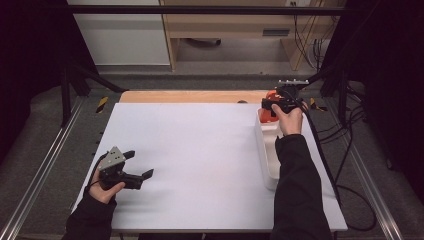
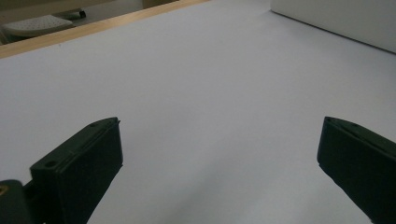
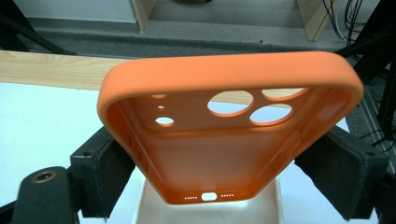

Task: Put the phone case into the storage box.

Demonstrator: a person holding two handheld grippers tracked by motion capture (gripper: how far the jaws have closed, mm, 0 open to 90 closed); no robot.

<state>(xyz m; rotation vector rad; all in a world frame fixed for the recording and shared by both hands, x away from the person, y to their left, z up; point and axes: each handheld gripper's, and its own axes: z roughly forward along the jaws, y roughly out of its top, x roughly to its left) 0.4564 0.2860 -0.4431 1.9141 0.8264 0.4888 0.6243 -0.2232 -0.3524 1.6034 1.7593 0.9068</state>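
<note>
Right gripper view: orange phone case (image 3: pixel 224 154) clamped between fingers (image 3: pixel 109 172).

I work in what looks like a lab or test bay, not a home. My table (image 1: pixel 200 150) is a bare white sheet over a wooden top, framed by black metal posts (image 1: pixel 65 85) and a bar (image 1: pixel 200 9) overhead. Aluminium rails (image 1: pixel 35 175) run along both sides on grey carpet, with yellow-black hazard tape (image 1: pixel 102 104) near the far left corner. Loose black cables (image 1: pixel 350 165) trail past the right edge, and plain wooden furniture (image 1: pixel 225 25) stands behind with more wires.
</note>
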